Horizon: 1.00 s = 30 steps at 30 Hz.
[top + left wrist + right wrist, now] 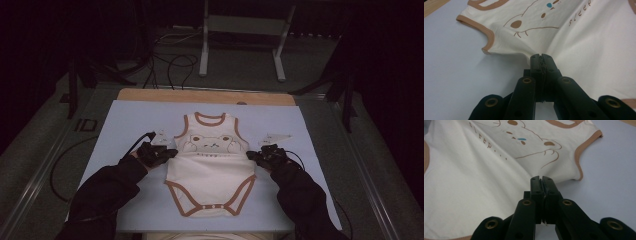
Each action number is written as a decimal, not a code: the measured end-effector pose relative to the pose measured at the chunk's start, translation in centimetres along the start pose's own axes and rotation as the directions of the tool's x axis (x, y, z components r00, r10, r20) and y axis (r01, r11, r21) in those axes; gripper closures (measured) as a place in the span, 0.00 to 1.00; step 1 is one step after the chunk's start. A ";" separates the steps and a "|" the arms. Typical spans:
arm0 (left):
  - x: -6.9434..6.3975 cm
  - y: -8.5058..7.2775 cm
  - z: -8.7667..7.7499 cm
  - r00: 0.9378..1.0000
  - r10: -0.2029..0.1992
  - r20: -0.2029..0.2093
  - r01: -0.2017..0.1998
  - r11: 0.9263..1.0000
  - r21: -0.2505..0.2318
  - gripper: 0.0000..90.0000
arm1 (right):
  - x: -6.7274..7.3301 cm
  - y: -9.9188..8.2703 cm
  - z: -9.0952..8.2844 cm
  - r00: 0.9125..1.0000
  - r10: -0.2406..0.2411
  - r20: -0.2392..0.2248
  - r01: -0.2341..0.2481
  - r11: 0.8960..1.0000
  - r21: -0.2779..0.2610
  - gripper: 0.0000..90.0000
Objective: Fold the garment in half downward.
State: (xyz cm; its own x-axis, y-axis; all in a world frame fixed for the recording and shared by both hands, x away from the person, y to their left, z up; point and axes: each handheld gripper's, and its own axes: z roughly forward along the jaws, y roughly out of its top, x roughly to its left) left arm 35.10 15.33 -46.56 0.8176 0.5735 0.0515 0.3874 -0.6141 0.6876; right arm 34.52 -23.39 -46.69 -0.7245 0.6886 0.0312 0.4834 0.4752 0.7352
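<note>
A cream baby bodysuit with brown trim and a bear print lies face up on the pale blue mat. My left gripper is shut on the garment's left side edge just below the armhole. In the left gripper view the jaws pinch the cloth, and creases run out from the tips. My right gripper is shut on the opposite side edge at the same height. The right gripper view shows its jaws closed on the cloth below the brown-trimmed armhole.
The mat covers a wooden tabletop whose far edge shows bare. Beyond it a white metal stand and black cables lie on the floor. Metal rails run along both sides of the table.
</note>
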 end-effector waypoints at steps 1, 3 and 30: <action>-0.1 0.0 -0.2 1.000 0.010 0.003 -0.010 1.000 0.003 1.00 | 0.1 0.0 -0.1 1.000 -0.005 0.000 0.005 1.000 -0.001 0.98; -0.4 -0.1 -0.4 1.000 0.015 0.003 -0.015 1.000 0.000 1.00 | 0.2 -0.1 -0.3 1.000 -0.010 0.000 0.010 1.000 -0.001 0.98; -4.5 -2.2 -2.3 0.998 0.059 0.038 -0.059 0.998 -0.010 1.00 | 2.8 -2.4 -2.4 0.999 -0.032 -0.032 0.033 0.999 0.016 0.98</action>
State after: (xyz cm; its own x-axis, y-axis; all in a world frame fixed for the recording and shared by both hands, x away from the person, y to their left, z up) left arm 29.55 15.33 -46.63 0.8547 0.5152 0.0641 0.3347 -0.6412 0.6905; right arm 30.13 -23.88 -46.75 -0.7552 0.6549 0.0294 0.4671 0.5061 0.7251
